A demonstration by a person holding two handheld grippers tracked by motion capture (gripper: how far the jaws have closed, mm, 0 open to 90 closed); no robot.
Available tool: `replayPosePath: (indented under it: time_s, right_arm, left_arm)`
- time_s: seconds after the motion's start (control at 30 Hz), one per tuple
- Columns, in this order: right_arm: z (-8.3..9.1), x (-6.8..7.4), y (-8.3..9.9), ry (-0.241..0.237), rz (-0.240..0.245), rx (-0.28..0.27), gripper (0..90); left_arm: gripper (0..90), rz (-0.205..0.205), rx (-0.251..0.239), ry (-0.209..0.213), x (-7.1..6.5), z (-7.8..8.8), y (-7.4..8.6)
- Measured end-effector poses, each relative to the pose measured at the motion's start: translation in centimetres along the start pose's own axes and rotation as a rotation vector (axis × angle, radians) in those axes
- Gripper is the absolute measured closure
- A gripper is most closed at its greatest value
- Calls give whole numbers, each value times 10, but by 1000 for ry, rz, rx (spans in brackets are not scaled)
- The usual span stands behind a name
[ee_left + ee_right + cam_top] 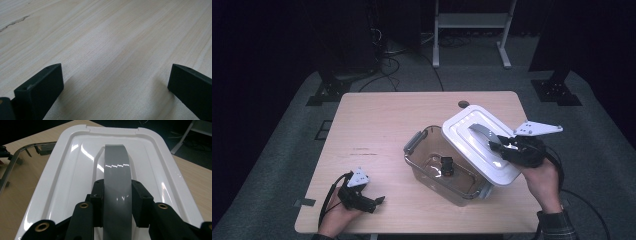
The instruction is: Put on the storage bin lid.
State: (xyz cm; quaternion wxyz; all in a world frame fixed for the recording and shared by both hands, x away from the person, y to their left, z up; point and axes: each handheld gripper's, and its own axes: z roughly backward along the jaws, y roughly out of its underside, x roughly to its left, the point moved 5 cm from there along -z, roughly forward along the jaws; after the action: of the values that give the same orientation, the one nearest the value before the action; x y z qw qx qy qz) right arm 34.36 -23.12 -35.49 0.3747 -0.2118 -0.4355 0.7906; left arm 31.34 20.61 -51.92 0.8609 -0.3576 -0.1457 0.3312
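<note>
Right hand-held gripper [117, 202] clamps the grey handle [116, 182] of the white lid [477, 142], tilted over the clear container [437, 167]; left hand-held gripper [115, 82] gapes empty.

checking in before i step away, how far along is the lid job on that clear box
Done: the right tongs are shut on the grey handle of the white lid. In hand: the lid hangs tilted, offset toward the right end of the clear box, whose left part lies open with a small dark item inside. Left: whether it goes on or comes off is unclear; it is neither seated nor set down. The left tongs rest open on the table.
</note>
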Motion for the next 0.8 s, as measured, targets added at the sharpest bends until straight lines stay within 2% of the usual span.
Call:
replayPosePath:
  time_s: [0.8]
  right_arm:
    - [-13,17,0,-49,30,20,663]
  left_arm:
    - [0,0,0,0,0,0,0]
